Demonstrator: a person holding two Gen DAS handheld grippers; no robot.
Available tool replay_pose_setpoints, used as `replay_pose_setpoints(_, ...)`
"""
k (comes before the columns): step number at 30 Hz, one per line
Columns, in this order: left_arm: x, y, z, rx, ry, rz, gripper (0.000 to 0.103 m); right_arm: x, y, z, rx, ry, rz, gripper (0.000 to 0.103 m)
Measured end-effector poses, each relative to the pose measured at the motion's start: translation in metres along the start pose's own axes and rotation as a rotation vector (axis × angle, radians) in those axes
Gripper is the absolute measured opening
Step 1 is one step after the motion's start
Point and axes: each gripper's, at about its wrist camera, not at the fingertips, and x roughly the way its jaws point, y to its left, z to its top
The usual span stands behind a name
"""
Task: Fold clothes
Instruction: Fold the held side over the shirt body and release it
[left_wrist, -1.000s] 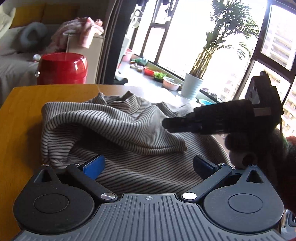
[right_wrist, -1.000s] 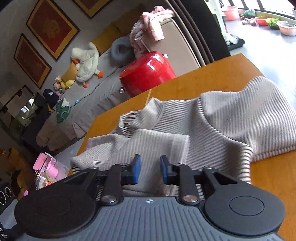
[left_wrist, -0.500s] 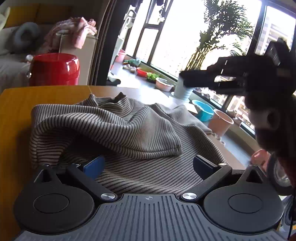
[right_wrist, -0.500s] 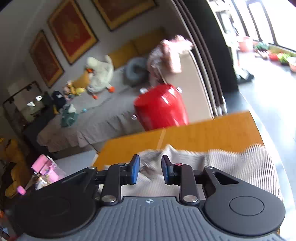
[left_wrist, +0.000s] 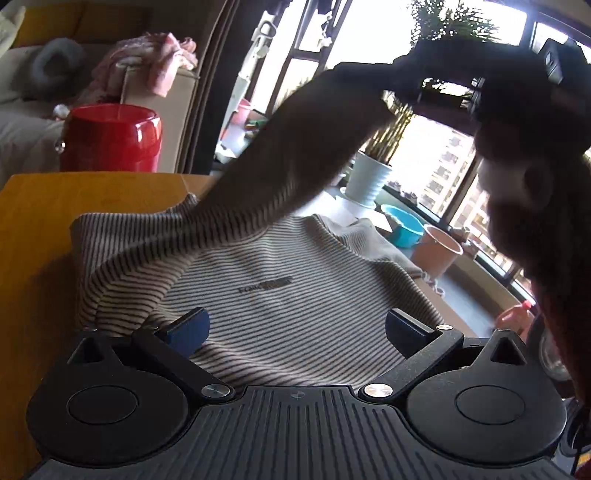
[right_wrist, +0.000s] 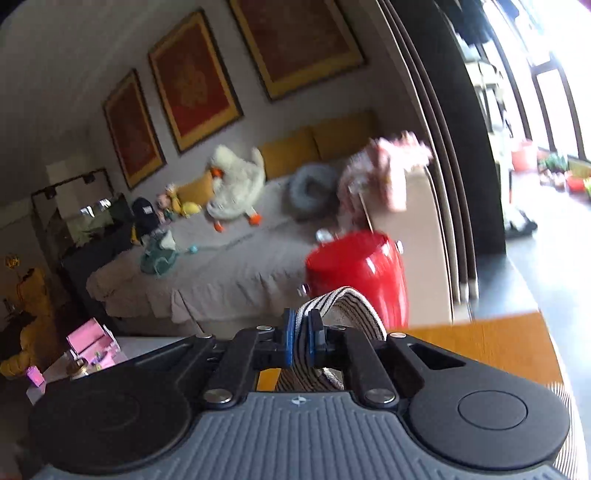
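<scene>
Grey-and-cream striped knit top (left_wrist: 295, 295) lies spread on the orange wooden table (left_wrist: 74, 199), small chest print facing up. One sleeve (left_wrist: 295, 147) is lifted clear, hanging in a long slack arc. Fabric looks soft, light and stretchy: it drapes with no stiffness and would sag from any single hold, so cuffs, hems and shoulder seams seem the surest places to pinch.

Right gripper (right_wrist: 300, 338) held high above the table, blue pads closed on the sleeve's banded end. Left gripper (left_wrist: 295, 326) sits low at the near hem, jaws spread wide, holding nothing, cloth between and beneath them. Red glossy drum stool (left_wrist: 110, 136) stands beyond the table.
</scene>
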Motion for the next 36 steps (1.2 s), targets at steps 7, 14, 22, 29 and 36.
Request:
replay_pose_setpoints(7,-0.001,0.006,-0.007,0.015,0.027,0.066,0.103,-0.012,-0.044,-0.007,0.05,0.033,-0.101,0.007)
replay_pose_setpoints(14,-0.019,0.023,-0.014,0.031,0.064,0.139,0.103,0.007,-0.122,-0.106,0.273,0.24,-0.231,0.007)
replay_pose_setpoints(22,-0.049,0.002,0.002,0.114,-0.005,0.125,0.103,0.013,-0.121,-0.122,0.231,0.262,-0.253,0.008)
replay_pose_setpoints(29,0.014,-0.001,0.004,0.326,0.064,0.512,0.103,0.009,-0.106,-0.09,0.2,0.196,-0.233,0.008)
replay_pose_setpoints(36,-0.005,0.042,0.016,0.206,0.05,0.628,0.103,0.021,-0.099,-0.091,0.175,0.231,-0.212,0.008)
